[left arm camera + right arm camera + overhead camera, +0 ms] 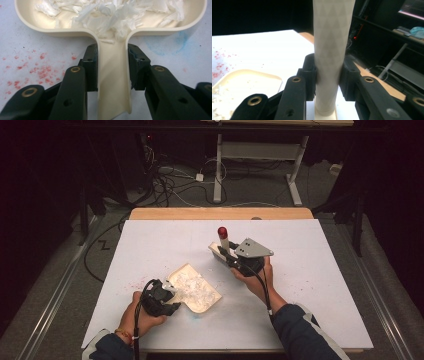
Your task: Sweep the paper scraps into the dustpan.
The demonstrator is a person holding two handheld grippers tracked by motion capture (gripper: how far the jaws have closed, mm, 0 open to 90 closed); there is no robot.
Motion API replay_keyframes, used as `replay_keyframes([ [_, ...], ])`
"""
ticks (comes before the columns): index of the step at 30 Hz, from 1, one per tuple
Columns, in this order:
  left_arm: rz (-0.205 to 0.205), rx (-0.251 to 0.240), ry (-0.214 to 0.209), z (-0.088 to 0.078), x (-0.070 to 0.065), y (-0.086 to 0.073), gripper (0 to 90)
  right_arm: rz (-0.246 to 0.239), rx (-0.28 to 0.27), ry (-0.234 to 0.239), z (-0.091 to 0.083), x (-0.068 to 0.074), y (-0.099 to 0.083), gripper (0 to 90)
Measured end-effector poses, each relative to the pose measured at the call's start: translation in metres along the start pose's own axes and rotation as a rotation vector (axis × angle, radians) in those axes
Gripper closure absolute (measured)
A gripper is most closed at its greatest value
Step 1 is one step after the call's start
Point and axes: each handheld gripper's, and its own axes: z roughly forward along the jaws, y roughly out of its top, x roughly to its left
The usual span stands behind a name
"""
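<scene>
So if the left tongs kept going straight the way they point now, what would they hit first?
The left tongs already clamp the cream dustpan's handle. Straight ahead lies the dustpan's pan wall, then the white shreds heaped inside.

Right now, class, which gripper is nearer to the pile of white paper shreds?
Left. The left gripper is shut on the cream dustpan's handle, right beside the white shreds. The right gripper stands farther up the table, shut on a red-topped brush handle.

Glossy cream plastic dustpan (113, 82) holds crumpled white paper shreds (112, 12); table cover (150, 245) matt.
</scene>
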Motion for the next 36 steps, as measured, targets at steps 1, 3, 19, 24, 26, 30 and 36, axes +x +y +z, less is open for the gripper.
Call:
replay_keyframes([
  [1,-0.001,-0.001,0.0,0.0,0.0,0.0,63.3,0.013,-0.006,0.013,0.002,0.002,-0.001,70.7],
  [3,-0.004,-0.004,0.0,0.0,0.0,-0.001,63.3,0.012,-0.004,0.049,0.003,0.01,0.0,70.4],
  [19,0.0,-0.004,0.009,0.0,-0.002,0.0,63.3,-0.016,-0.1,0.225,-0.018,0.067,0.033,70.6],
  [24,0.0,-0.002,0.012,0.0,-0.002,0.0,63.3,0.02,-0.112,0.208,-0.035,0.051,0.038,70.6],
  [26,0.0,0.001,0.01,0.0,-0.002,0.0,63.3,0.035,-0.116,0.196,-0.043,0.042,0.038,70.6],
  [30,-0.003,0.004,0.011,0.0,-0.002,0.0,63.3,0.065,-0.093,0.171,-0.056,0.031,0.034,70.6],
  [36,-0.003,0.01,0.017,-0.001,-0.004,0.0,63.4,0.036,0.008,0.132,-0.073,0.028,0.015,70.6],
])
